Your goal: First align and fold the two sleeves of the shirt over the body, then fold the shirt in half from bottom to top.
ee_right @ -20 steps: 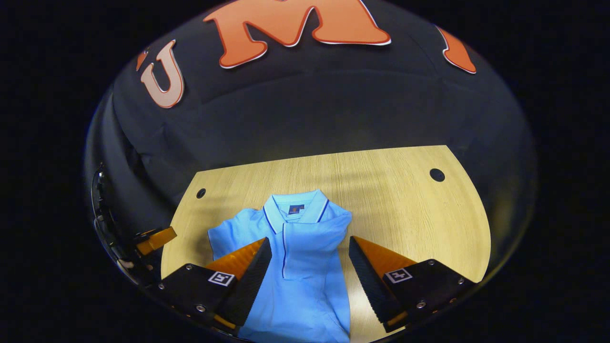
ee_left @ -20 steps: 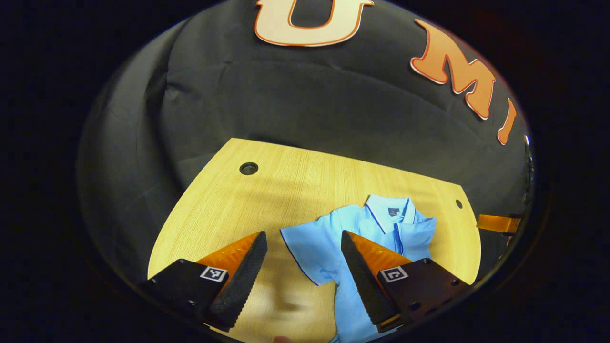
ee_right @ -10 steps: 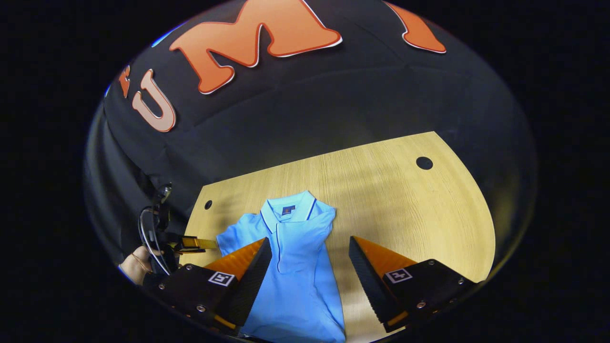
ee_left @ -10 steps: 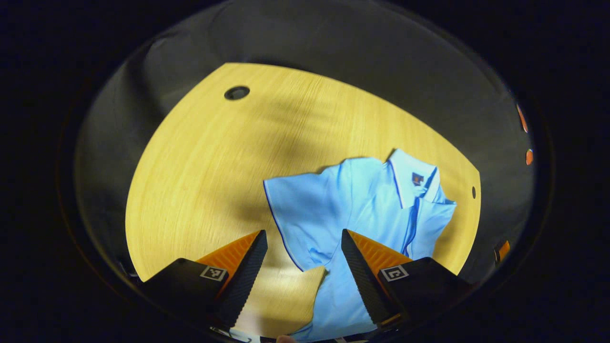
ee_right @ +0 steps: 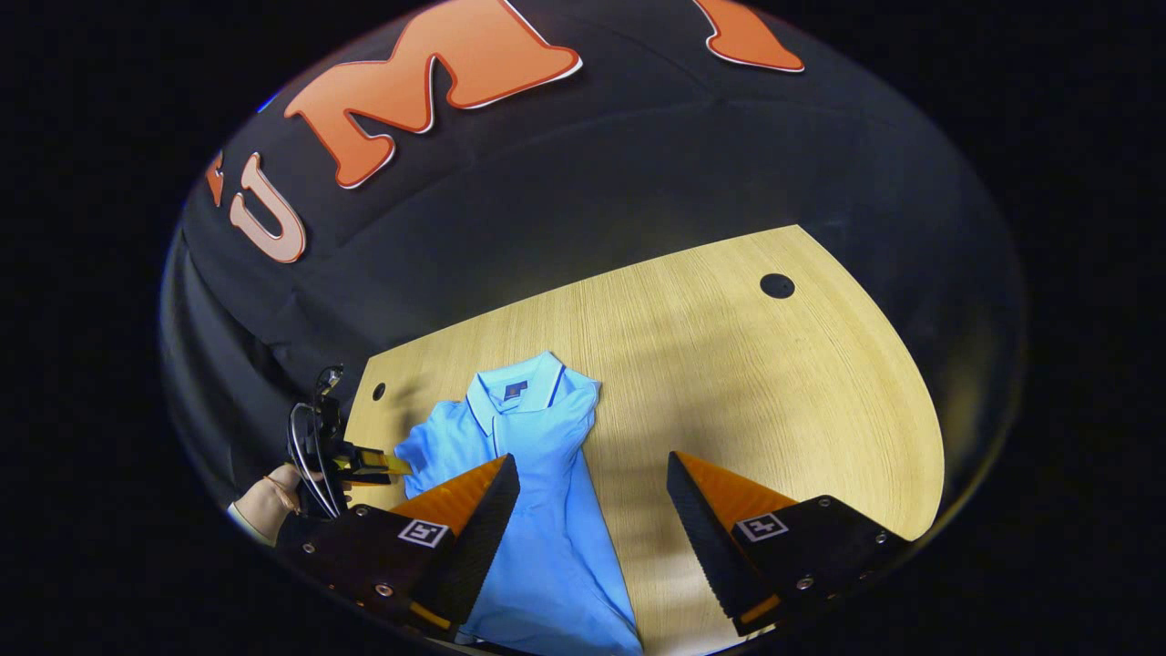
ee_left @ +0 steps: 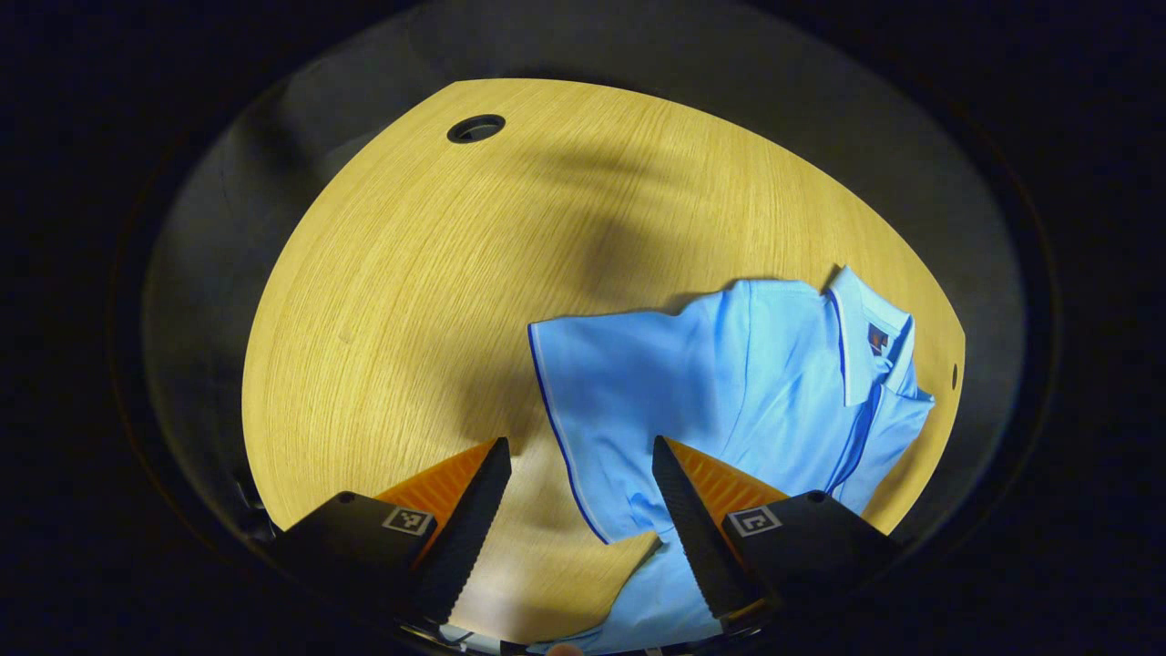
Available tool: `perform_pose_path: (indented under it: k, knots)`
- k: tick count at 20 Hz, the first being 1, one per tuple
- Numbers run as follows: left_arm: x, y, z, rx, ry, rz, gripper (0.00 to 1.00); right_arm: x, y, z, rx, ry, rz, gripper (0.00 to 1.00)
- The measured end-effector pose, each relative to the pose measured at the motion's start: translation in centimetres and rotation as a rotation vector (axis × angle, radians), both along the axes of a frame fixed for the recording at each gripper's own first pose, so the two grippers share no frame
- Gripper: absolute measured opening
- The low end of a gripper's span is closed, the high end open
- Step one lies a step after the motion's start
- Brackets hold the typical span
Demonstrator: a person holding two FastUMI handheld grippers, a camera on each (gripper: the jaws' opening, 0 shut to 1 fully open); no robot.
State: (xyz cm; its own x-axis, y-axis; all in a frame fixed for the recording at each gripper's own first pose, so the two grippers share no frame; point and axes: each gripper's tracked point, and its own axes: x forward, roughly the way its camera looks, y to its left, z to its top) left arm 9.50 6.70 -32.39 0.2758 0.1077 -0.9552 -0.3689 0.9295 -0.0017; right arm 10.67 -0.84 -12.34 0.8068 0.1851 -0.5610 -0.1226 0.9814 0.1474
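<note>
A: Where's the shirt (ee_left: 729, 401)?
B: Flat on the counter (ee_left: 410, 273). One sleeve's folded over the body, the other still out, under my left gripper (ee_left: 581, 510).
A: Jaws?
B: Both apart, nothing held. Right gripper (ee_right: 592, 519) hovers over the shirt's edge.

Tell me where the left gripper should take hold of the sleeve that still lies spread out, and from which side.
Probably at the sleeve cuff, on its dark-trimmed outer edge, coming from the bare table side. It lies flat and spread away from the shirt body, and the open left gripper already straddles that edge.
</note>
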Motion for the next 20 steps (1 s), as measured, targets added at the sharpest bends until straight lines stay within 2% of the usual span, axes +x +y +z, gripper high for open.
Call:
perform_pose_path:
  k: [6,10,11,13,14,16,18,20]
  knots:
    - [-0.1,0.3,-0.9,0.015,0.031,0.029,1.0,-0.2,-1.1,-0.3,-0.009,0.0,-0.017,0.99]
    - [0.0,0.0,-1.0,0.021,0.023,0.012,1.0,-0.5,-1.6,-0.7,-0.001,0.005,-0.028,0.99]
    - [0.1,-0.2,-0.9,0.021,0.02,0.005,0.97,-0.7,-1.7,-0.9,-0.001,0.01,-0.029,0.99]
    - [0.4,-0.5,-1.0,0.019,0.016,-0.002,0.64,-0.8,-1.6,-1.3,0.001,0.018,-0.026,0.99]
    - [0.5,-0.6,-1.0,0.013,0.002,0.0,0.57,-0.9,-1.7,-1.5,-0.005,0.019,-0.026,0.99]
    - [0.7,-0.8,-0.9,0.015,-0.016,0.015,0.18,-0.8,-1.9,-1.8,-0.017,0.018,-0.032,0.99]
    - [1.1,-0.9,-0.9,0.026,-0.032,-0.023,0.12,-1.1,-2.0,-1.7,-0.013,0.012,-0.033,0.99]
    - [0.8,-1.2,-0.1,0.028,-0.039,-0.05,0.11,-1.3,-2.1,-1.8,-0.018,0.011,-0.036,0.99]
